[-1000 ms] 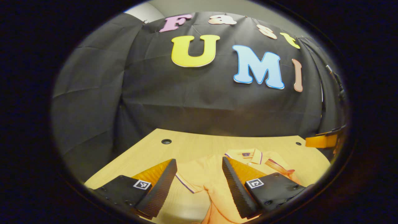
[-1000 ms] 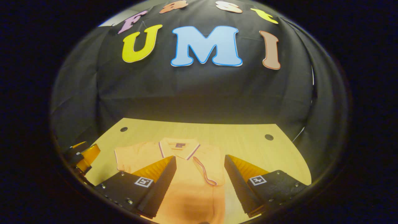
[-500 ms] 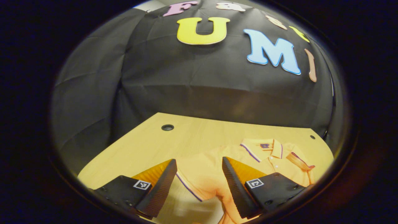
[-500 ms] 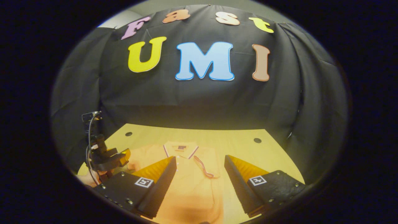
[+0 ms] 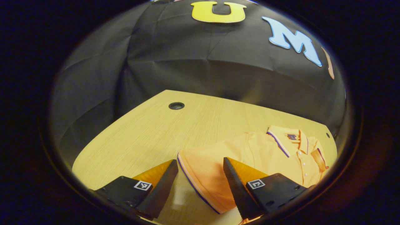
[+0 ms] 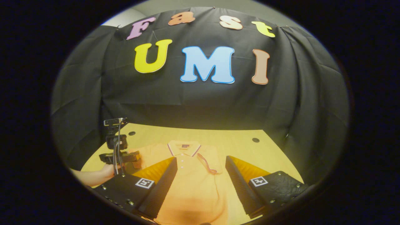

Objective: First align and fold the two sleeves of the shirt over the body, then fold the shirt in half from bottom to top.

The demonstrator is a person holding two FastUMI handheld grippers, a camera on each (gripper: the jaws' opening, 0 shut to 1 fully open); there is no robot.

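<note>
Whereas a second ago the left gripper (image 5: 200,184) faced the shirt's middle, it has swung over the unfolded sleeve (image 5: 203,175), whose striped cuff now lies at lower centre between its parted jaws; a pinch appears imminent. The right gripper (image 6: 201,184) hovers spread and empty over the shirt (image 6: 190,187), its other sleeve already folded across. Wood-grain counter (image 5: 150,131), black-draped booth.

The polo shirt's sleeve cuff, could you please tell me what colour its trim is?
Purple and white striping on the orange sleeve cuff, clearest in the left gripper view.
</note>
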